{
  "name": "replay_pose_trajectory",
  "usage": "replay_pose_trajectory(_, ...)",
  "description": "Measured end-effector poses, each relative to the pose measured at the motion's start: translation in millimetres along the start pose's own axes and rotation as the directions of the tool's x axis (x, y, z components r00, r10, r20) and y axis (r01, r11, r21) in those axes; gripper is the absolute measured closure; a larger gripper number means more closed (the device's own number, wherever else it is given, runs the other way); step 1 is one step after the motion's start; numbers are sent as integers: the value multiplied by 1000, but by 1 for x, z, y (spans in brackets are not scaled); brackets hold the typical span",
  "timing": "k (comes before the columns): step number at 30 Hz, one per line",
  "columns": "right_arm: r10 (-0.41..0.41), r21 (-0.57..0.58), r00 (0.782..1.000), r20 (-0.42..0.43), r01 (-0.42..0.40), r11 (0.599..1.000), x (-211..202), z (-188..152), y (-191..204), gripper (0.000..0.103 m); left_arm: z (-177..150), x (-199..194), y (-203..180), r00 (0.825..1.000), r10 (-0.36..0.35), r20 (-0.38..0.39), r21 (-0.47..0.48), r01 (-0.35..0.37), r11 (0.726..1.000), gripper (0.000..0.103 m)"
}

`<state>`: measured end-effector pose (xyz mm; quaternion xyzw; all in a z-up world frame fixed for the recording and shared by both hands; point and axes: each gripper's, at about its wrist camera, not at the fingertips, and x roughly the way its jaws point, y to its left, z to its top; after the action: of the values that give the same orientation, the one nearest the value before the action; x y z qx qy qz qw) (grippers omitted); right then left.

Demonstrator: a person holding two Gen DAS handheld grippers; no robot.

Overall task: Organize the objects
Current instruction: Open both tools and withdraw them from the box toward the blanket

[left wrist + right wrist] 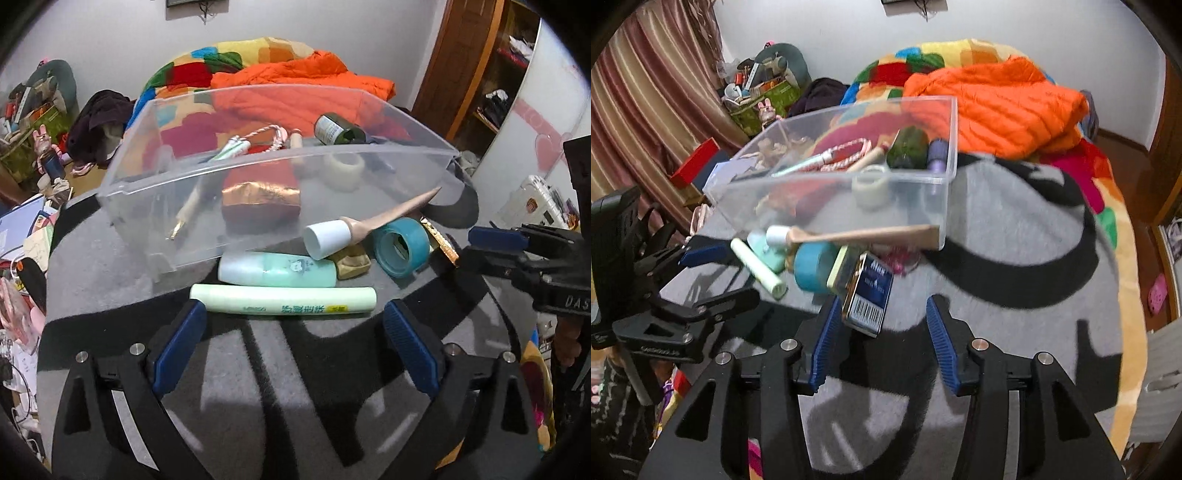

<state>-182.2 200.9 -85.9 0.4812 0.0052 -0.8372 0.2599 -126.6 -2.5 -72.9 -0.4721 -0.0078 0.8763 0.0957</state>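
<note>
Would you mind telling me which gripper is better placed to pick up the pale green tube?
Left. The left gripper is open with the pale green tube just ahead; the right gripper faces the blue box.

I find both views adequately lit, with light coming from above and behind me. It throws hard, dark shadows of the rig onto the grey blanket [110, 258]. Fisheye bending is strong and the corners go black. The left view is fairly sharp; the right view is smeared with motion blur. The clear bin [266, 177] shows faint milky reflections.
</note>
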Motion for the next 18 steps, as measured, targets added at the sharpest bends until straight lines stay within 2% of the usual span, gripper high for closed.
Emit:
replay_pose_trajectory(5,28,14,999,-20,-27,1000,10,-1,1,59,8,3,-8,1000,28,-5,28,-28,999,6)
replay_pose_trajectory(10,26,22,1000,-11,-26,999,15,0,3,59,15,14,-11,996,80,-28,2,-80,997,5)
replay_pose_trajectory(14,17,13,1000,-8,-17,1000,15,-2,3,59,4,18,-7,995,90,-49,-20,-92,996,5)
replay_pose_trajectory(18,7,7,1000,9,-7,1000,9,-6,0,59,-13,5,2,993,118,-16,-32,-119,992,5)
